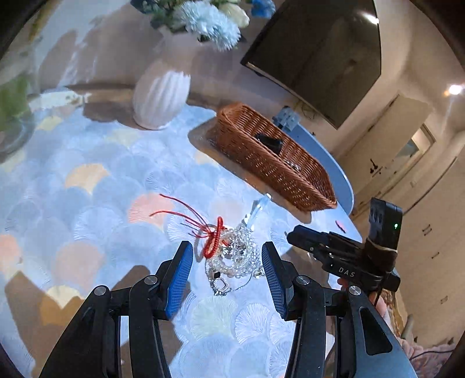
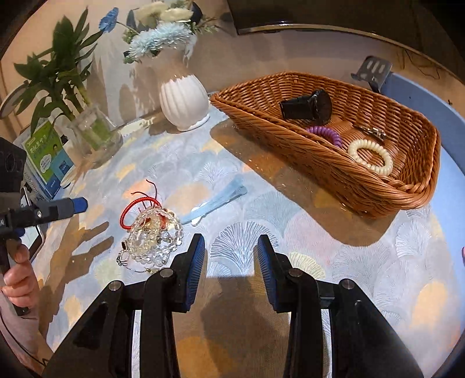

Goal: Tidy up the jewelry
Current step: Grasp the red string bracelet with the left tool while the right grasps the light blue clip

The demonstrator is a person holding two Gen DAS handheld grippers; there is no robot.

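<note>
Much of the jewelry pile (image 1: 232, 256) is tangled, pieces indistinguishable.

The flowers (image 1: 209, 20) above the white vase (image 1: 161, 99) are blurred and cut off by the top edge. In the jewelry pile (image 2: 151, 238), separate pieces cannot be told apart. The booklet (image 2: 48, 157) print is too small to read.

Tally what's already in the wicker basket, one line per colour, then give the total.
Counted in the right wrist view, inside the basket:
Black: 1, the watch
Purple: 1, the spiral hair tie
Cream: 1, the spiral hair tie
Silver: 1, the small metal clip
Total: 4
</note>
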